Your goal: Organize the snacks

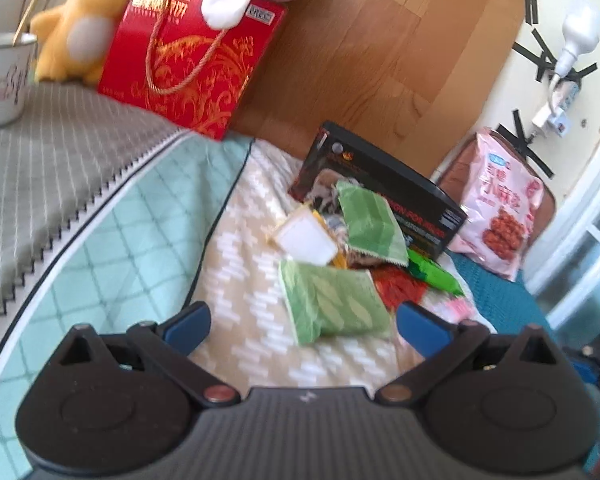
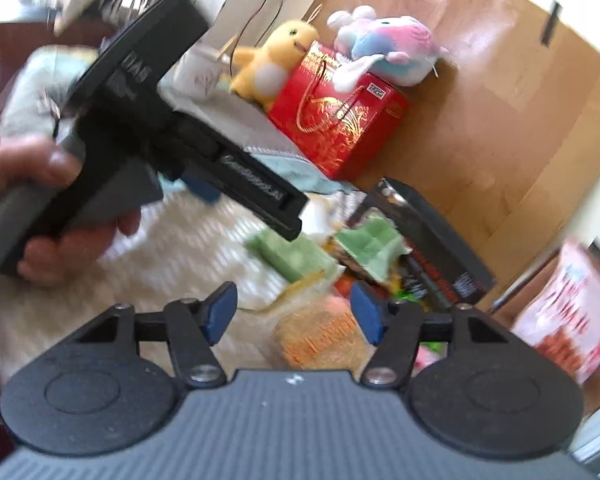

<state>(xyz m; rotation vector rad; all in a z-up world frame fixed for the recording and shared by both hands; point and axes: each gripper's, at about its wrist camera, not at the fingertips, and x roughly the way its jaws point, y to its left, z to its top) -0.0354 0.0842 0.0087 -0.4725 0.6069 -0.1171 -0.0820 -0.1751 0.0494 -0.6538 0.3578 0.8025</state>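
A heap of snack packets lies on the cream patterned bedspread (image 1: pixel 244 264). My left gripper (image 1: pixel 304 328) is open, and a pale green packet (image 1: pixel 332 304) lies just ahead between its blue pads, touching neither. Behind it are a second green packet (image 1: pixel 370 224), a white and yellow packet (image 1: pixel 306 238), a red one (image 1: pixel 400 286) and a bright green one (image 1: pixel 432 272). My right gripper (image 2: pixel 294 314) is open over a blurred orange packet (image 2: pixel 320 336) that sits close to its right pad; the left pad stands clear of it.
A black box (image 1: pixel 380 188) leans behind the heap, a pink bag (image 1: pixel 500 208) to its right. A red gift box (image 1: pixel 192 68), two plush toys and a white mug (image 1: pixel 4 76) stand at the back. A hand (image 2: pixel 4 176) holds the other gripper's handle at the left.
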